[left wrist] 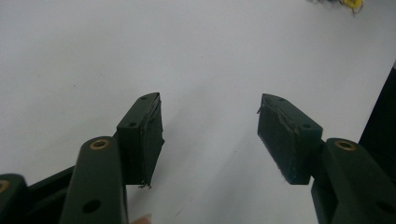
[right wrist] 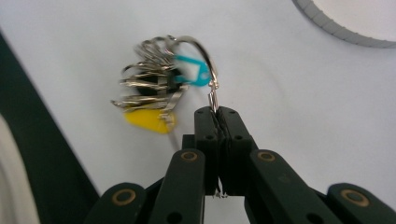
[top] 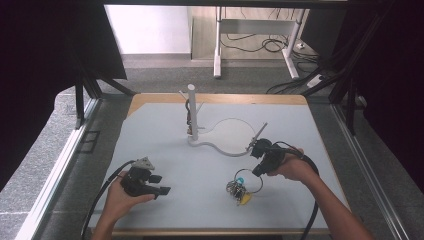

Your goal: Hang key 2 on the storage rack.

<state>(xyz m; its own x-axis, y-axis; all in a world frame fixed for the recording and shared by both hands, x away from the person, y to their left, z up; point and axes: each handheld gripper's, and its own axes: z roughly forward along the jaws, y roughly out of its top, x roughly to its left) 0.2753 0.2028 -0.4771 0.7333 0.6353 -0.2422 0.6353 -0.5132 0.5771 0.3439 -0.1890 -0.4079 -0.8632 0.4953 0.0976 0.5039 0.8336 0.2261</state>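
1. Nearest the person, at the lower left of the high view, the left gripper rests low over the table in the person's left hand, with its cable trailing back off the near edge.
2. In the left gripper view its two black jaws stand wide apart with only bare table between the pads; it holds nothing.
3. A little farther in and to the right, the bunch of keys sits at the near right part of the table: several metal rings and keys, a blue tag and a yellow tag, all threaded on one large wire ring.
4. The right gripper, held in the person's right hand, is just above and to the right of the bunch.
5. In the right gripper view its jaws are pressed fully together on the wire ring, pinching it at the twisted join, and the bunch hangs to the left of the tips. Whether the keys touch the table I cannot tell.
6. Beyond that, near the middle of the table, a white stand rises upright, with a curved grey strip sweeping from its foot toward the right gripper.
7. Farthest off, past the table, a desk frame and loose cables are on the floor.
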